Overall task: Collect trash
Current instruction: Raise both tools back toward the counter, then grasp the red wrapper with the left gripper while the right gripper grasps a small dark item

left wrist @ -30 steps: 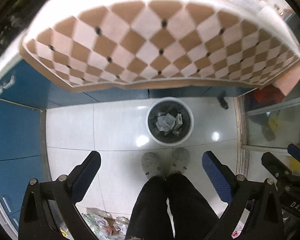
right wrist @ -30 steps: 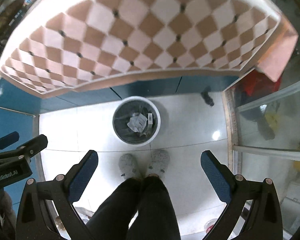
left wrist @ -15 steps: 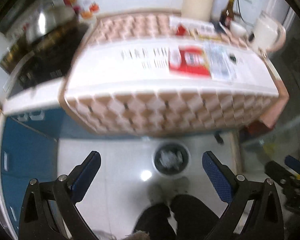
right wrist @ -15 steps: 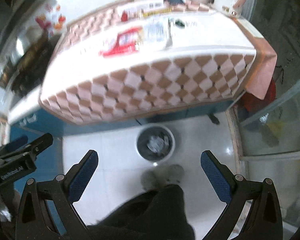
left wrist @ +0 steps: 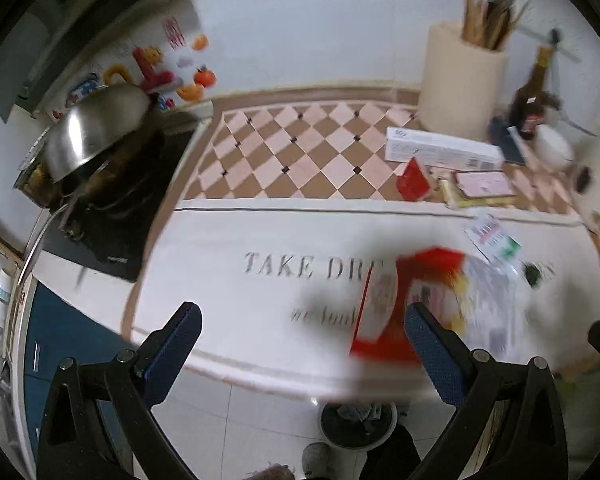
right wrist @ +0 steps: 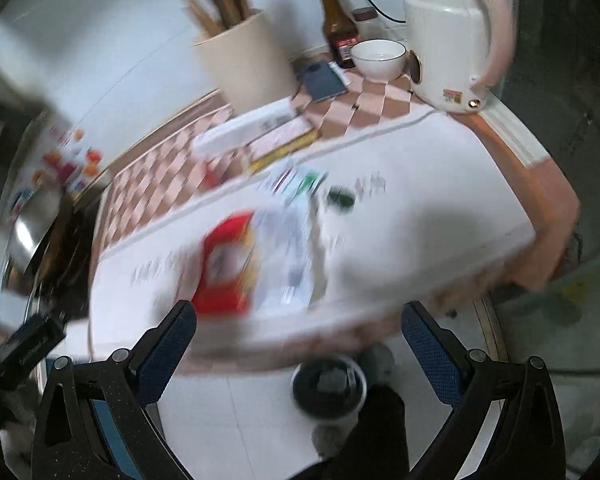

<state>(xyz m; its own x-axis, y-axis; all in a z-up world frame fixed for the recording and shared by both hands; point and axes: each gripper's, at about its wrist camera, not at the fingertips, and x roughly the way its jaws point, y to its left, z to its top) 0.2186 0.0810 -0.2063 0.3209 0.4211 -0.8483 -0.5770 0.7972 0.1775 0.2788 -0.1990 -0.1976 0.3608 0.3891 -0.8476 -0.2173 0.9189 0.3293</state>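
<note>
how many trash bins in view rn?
1. The trash bin sits on the floor below the counter's front edge, by the person's feet. Others may be hidden.

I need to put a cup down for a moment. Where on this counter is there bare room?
The left part of the white cloth is free, between the stove and the red packet. The checkered strip behind it is bare too, up to the white box. The right end is crowded: wrappers, utensil holder, bottle, kettle.
</note>
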